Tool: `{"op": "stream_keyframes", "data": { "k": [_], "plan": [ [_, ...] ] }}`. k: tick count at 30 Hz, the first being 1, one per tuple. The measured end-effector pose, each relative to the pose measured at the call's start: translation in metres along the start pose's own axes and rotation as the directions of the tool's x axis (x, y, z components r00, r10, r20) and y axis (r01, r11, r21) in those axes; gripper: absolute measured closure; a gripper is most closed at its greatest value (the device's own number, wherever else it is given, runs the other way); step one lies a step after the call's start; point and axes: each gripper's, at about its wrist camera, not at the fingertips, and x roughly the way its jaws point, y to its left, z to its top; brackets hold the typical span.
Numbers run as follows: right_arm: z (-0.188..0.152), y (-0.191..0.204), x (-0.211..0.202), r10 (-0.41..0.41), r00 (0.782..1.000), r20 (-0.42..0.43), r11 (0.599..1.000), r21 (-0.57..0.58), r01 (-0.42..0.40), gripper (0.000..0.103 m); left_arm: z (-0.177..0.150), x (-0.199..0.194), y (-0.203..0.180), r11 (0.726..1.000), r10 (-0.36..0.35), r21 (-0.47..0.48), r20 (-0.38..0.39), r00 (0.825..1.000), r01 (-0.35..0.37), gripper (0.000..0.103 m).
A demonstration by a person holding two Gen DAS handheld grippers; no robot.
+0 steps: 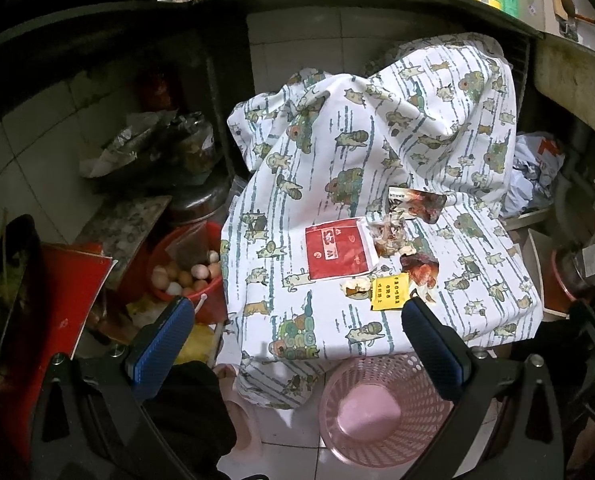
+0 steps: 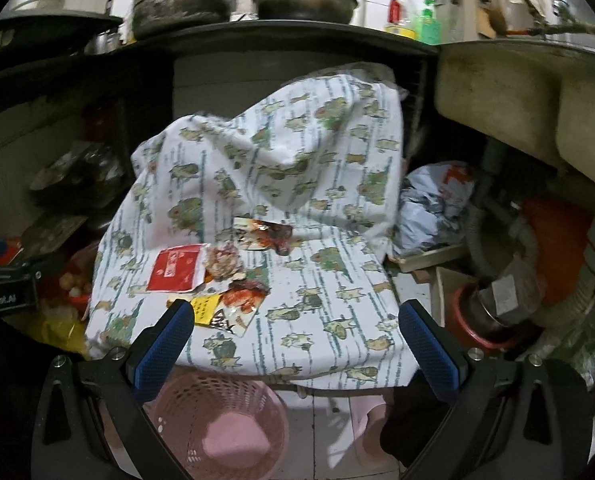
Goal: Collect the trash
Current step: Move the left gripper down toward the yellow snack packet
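Open cloth (image 2: 321, 280) is found right of the wrappers (image 2: 225, 276); the basket (image 2: 217, 420) below is unobstructed; a shelf (image 2: 257, 40) overhangs.

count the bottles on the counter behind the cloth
2 in plain sight, side by side at the counter's right end: a clear bottle with a red cap and a green bottle to its right. Jars further left are too blurred to count.

Left black plastic two-finger gripper (image 1: 297, 316) wears textured blue rubber pads (image 1: 159, 350) (silver screws at pivots); right black plastic gripper (image 2: 295, 318) matches.
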Motion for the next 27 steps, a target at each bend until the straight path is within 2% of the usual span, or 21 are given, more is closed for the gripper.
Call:
{"op": "stream_keyframes", "data": {
  "k": [3, 5, 8, 10, 12, 15, 16, 18, 21, 23, 25, 27],
  "plan": [
    [0.001, -0.005, 0.003, 0.029, 0.999, -0.025, 1.000, 0.012, -0.028, 0.002, 0.001, -0.002, 0.000, 1.000, 0.010, 0.007, 0.016, 1.000, -0.011, 0.000],
    [0.001, -0.008, 0.005, 0.039, 0.998, -0.044, 0.999, 0.022, -0.038, 0.008, 0.003, -0.002, 0.001, 1.000, 0.012, 0.001, 0.025, 1.000, -0.012, 0.000],
    [0.009, -0.011, 0.012, 0.095, 0.991, -0.092, 0.995, 0.038, -0.092, 0.012, 0.014, 0.000, 0.001, 0.999, -0.039, -0.013, 0.004, 0.999, 0.039, 0.000],
    [0.023, -0.011, 0.020, 0.154, 0.979, -0.131, 0.988, 0.019, -0.153, 0.020, 0.027, 0.000, 0.001, 0.997, -0.076, -0.017, 0.000, 0.997, 0.076, 0.000],
    [0.042, -0.009, 0.031, 0.208, 0.964, -0.168, 0.977, -0.017, -0.214, 0.021, 0.042, 0.002, 0.000, 0.995, -0.099, 0.004, 0.014, 0.995, 0.099, 0.000],
    [0.067, -0.007, 0.055, 0.303, 0.929, -0.211, 0.952, 0.030, -0.304, 0.021, 0.067, 0.012, -0.003, 0.999, -0.041, 0.029, 0.065, 0.997, 0.039, 0.000],
    [0.079, -0.008, 0.071, 0.367, 0.903, -0.223, 0.930, 0.071, -0.360, 0.021, 0.076, 0.018, -0.005, 0.999, -0.021, 0.040, 0.062, 0.998, 0.019, 0.000],
    [0.090, -0.004, 0.094, 0.388, 0.888, -0.249, 0.922, 0.097, -0.376, 0.021, 0.089, 0.033, -0.007, 0.998, -0.016, 0.054, 0.052, 0.999, 0.013, 0.003],
    [0.093, 0.010, 0.132, 0.333, 0.902, -0.276, 0.942, 0.046, -0.334, 0.022, 0.100, 0.072, -0.003, 0.999, -0.044, 0.019, -0.003, 0.999, 0.044, 0.004],
    [0.081, 0.018, 0.161, 0.319, 0.892, -0.320, 0.945, 0.038, -0.325, 0.029, 0.094, 0.104, -0.001, 0.997, -0.081, -0.006, -0.081, 0.993, 0.081, 0.005],
    [0.065, 0.018, 0.185, 0.325, 0.862, -0.388, 0.943, 0.070, -0.324, 0.038, 0.082, 0.139, -0.001, 0.991, -0.135, -0.014, -0.168, 0.976, 0.135, 0.012],
    [0.048, 0.013, 0.208, 0.348, 0.814, -0.465, 0.937, 0.135, -0.324, 0.042, 0.073, 0.175, -0.004, 0.983, -0.181, -0.042, -0.290, 0.940, 0.177, 0.023]
  ]
}}
